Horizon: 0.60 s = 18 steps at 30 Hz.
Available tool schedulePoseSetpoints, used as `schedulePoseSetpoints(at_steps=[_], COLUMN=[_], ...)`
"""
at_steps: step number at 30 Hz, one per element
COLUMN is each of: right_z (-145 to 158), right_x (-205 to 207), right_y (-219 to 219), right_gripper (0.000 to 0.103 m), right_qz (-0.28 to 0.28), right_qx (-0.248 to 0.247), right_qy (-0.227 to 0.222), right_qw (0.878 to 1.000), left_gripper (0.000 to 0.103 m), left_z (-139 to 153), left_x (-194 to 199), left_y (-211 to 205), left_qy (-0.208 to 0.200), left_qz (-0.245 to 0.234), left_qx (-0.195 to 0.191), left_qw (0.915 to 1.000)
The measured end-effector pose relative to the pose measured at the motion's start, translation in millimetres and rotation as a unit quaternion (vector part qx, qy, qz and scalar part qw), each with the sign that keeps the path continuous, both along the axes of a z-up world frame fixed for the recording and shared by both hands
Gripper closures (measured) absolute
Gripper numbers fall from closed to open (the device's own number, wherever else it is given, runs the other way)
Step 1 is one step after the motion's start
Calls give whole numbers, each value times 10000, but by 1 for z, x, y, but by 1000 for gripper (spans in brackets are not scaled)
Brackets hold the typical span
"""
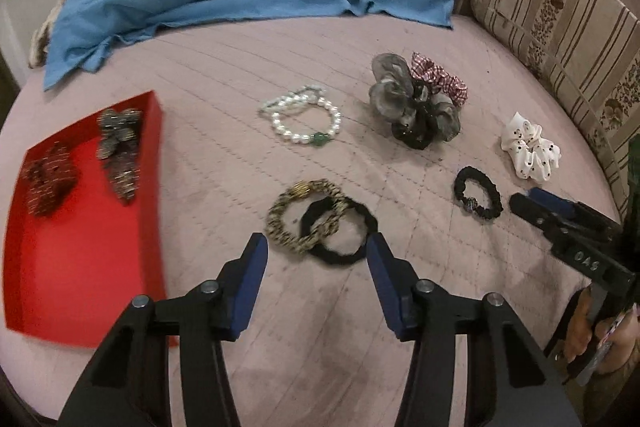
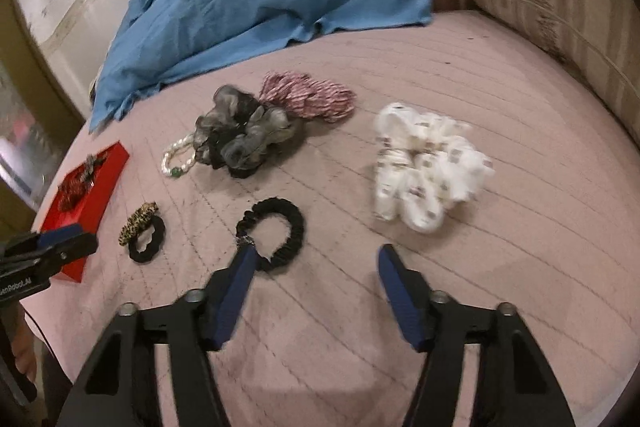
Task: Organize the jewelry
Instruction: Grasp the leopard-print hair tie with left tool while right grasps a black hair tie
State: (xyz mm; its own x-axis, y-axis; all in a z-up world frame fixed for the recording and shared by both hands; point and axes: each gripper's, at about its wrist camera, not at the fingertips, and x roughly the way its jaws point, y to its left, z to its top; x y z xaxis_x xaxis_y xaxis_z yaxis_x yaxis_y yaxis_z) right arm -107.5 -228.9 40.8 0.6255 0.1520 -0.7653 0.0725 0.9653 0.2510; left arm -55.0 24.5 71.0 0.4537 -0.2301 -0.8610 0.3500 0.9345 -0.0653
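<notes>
A leopard-print hair band [image 1: 298, 217] overlapping a black hair band [image 1: 340, 231] lies on the pink bed [image 1: 208, 75], just ahead of the left claw [image 1: 316, 247] (jaws apart, empty). The right claw [image 2: 314, 259], also parted and empty, hovers beside a black scrunchie [image 2: 276, 233]. A red tray [image 1: 80, 247] sits left.

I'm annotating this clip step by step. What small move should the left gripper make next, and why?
Probably ease down and forward: the left gripper is open and empty just short of the leopard-print hair tie, which overlaps the black hair tie, while the red tray waits alongside.
</notes>
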Motion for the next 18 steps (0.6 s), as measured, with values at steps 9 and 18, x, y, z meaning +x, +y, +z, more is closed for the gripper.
schedulePoseSetpoints(at_steps=[9, 18], right_z=[-17, -20], right_x=[28, 35], right_y=[8, 21], right_gripper=[55, 85], right_qz=[73, 148], right_qx=[-9, -661], right_qy=[57, 10], right_qw=[10000, 9977], left_gripper=[60, 94], left_z=[-30, -32], left_x=[27, 36], left_y=[-18, -7], left_qy=[172, 223], left_qz=[-229, 52], left_qx=[226, 38], left_qw=[9993, 9997])
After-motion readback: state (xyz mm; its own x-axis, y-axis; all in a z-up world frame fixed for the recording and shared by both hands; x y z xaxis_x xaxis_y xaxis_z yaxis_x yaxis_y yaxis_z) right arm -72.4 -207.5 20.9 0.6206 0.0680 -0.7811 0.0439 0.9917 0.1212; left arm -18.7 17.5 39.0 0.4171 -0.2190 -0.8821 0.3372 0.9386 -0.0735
